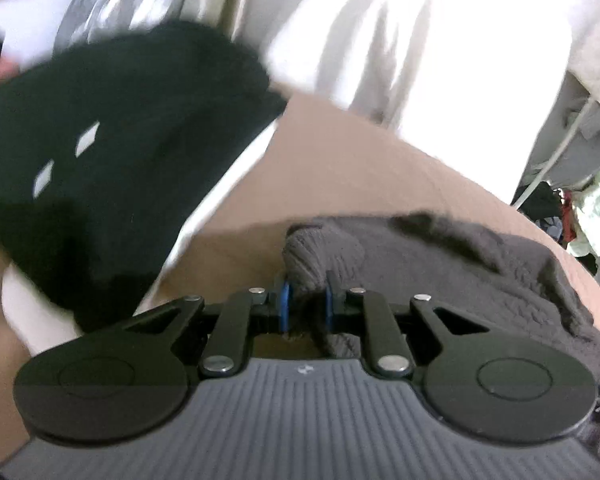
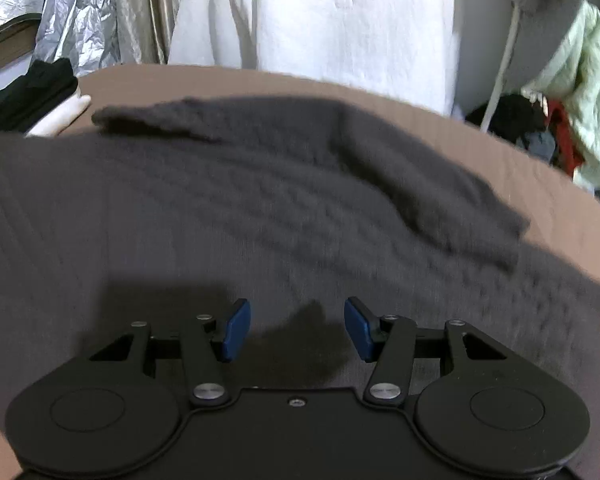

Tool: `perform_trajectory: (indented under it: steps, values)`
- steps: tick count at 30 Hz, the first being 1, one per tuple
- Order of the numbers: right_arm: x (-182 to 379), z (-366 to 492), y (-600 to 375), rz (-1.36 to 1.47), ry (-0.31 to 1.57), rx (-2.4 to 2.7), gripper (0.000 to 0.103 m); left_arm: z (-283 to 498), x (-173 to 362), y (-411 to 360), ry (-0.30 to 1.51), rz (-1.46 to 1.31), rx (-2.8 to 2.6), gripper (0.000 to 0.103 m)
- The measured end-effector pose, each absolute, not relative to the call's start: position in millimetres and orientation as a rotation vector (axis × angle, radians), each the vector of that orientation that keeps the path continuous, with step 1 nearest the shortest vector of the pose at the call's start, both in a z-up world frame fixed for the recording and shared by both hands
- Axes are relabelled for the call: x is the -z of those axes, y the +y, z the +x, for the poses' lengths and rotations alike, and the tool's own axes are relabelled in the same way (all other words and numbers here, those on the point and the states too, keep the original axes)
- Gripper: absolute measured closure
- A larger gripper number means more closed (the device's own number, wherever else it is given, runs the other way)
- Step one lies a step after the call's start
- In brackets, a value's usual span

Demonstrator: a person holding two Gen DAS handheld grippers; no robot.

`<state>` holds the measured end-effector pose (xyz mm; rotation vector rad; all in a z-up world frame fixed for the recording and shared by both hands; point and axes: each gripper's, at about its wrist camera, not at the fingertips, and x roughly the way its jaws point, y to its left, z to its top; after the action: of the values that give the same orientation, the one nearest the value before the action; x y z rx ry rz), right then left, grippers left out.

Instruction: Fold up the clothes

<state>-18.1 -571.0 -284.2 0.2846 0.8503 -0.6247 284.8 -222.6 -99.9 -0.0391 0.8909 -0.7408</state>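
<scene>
In the left wrist view, a black garment (image 1: 112, 152) with small pale diamond marks is seen at nine to ten o'clock, lying over a white folded item (image 1: 220, 184) on the tan tabletop (image 1: 340, 176). The picture is blurred there, so the garment's kind cannot be told. At the centre, the left gripper (image 1: 306, 304) is pressed onto a bunched ribbed edge of the grey knitted sweater (image 1: 440, 264); the blue-padded fingers (image 1: 285, 304) are drawn close together with the knit pinched between them. The rest of the sweater is spread toward three and four o'clock on the tabletop. White hanging cloth (image 1: 400, 40) fills the area at twelve to one o'clock, and a silver crinkled sheet (image 1: 100, 4) is seen at eleven o'clock.

In the right wrist view, the black garment (image 2: 28, 92) and the white item (image 2: 66, 114) are seen at ten o'clock, at the tabletop's (image 2: 260, 82) far left edge. The grey knitted sweater (image 2: 260, 208) is laid across most of the tabletop, with a sleeve folded diagonally over the body toward two to three o'clock. The right gripper (image 2: 298, 328) is held just above the sweater at six o'clock, its fingers (image 2: 236, 330) spread apart with nothing between them, and its shadow is cast on the knit. A pale green garment (image 2: 580, 92) and dark clothes (image 2: 512, 118) are seen at two o'clock, beyond the tabletop.
</scene>
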Motion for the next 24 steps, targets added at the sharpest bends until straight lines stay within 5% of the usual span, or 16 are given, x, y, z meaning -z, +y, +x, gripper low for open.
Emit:
perform_trajectory:
  steps: [7,9,11,17,19,24]
  values:
    - [289,-12,-559,0.256,0.868,0.626,0.045,290,148,-245,0.943,0.319,0.421,0.074]
    - [285,-8,-551,0.251,0.852,0.605,0.045,288,131,-231,0.987,0.171,0.524,0.051]
    - [279,-6,-543,0.242,0.844,0.580,0.045,279,116,-220,1.011,0.063,0.623,0.045]
    - [261,-30,-535,0.172,0.849,0.624,0.042,221,120,-230,1.124,0.150,0.779,0.043]
    - [261,-49,-543,0.206,0.857,0.693,0.042,203,121,-237,1.123,0.195,0.808,0.032]
    - [262,-99,-562,0.326,0.807,0.900,0.038,154,91,-236,0.909,0.282,0.855,0.032]
